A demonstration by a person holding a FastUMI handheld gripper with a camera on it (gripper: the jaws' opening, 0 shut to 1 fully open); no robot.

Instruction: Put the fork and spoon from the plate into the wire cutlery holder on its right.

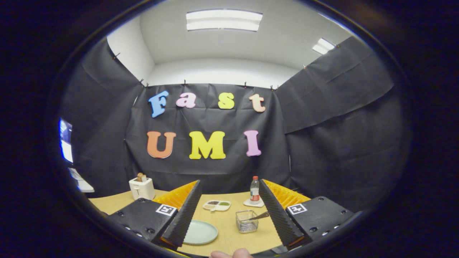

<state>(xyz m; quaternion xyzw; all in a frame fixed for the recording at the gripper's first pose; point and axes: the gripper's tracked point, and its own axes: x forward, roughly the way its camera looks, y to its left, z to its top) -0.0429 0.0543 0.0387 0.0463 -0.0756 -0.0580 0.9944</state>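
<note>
Fingertip of a hand nearest of all, below the gripper; fingers spread wide apart, clamped on nothing. Between them on the table: pale green plate, seemingly bare, and to its right the wire cutlery holder, with a handle leaning out, whether fork or spoon impossible to tell. Beyond: divided dish, bottle, toaster. Probably late in the task, perhaps finished. Next: check the plate for remaining cutlery.
</note>
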